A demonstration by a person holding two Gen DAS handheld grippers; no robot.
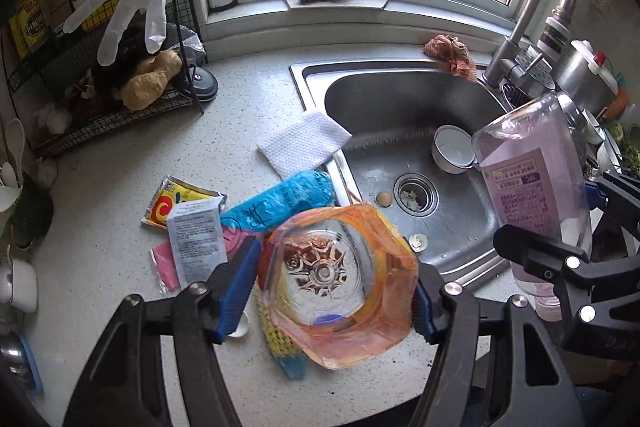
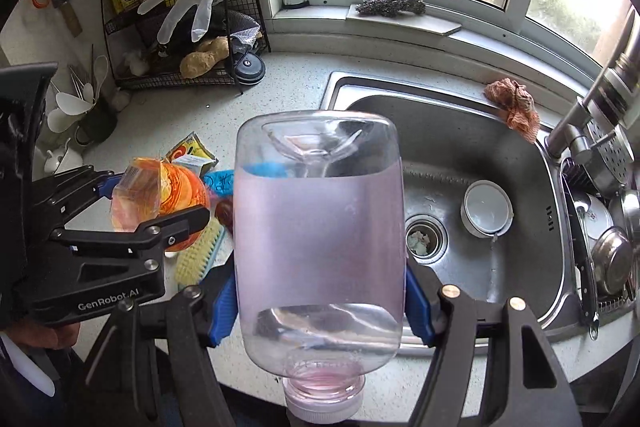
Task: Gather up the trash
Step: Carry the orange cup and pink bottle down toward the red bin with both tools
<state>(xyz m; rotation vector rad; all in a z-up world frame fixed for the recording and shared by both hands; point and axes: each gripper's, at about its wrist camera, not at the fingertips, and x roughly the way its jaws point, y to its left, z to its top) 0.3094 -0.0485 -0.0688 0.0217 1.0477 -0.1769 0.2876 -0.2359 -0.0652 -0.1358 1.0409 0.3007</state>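
Observation:
My left gripper (image 1: 334, 291) is shut on an empty orange-labelled plastic bottle (image 1: 340, 283), held bottom-forward above the counter; it also shows in the right wrist view (image 2: 160, 203). My right gripper (image 2: 320, 303) is shut on a clear bottle with a pink label (image 2: 318, 227), cap toward me, held over the sink's front edge; it shows in the left wrist view (image 1: 532, 195). On the counter lie a blue wrapper (image 1: 284, 201), a yellow sachet (image 1: 176, 201), a white leaflet (image 1: 196, 243), a pink wrapper (image 1: 166, 265) and a white tissue (image 1: 304, 141).
A steel sink (image 1: 400, 95) holds a white bowl (image 1: 454, 149) and scraps at the drain (image 1: 414, 193). A faucet (image 1: 532, 15) and an orange rag (image 1: 452, 55) sit behind it. A wire rack (image 1: 100, 99) with gloves stands at the left. A yellow brush (image 2: 198, 255) lies on the counter.

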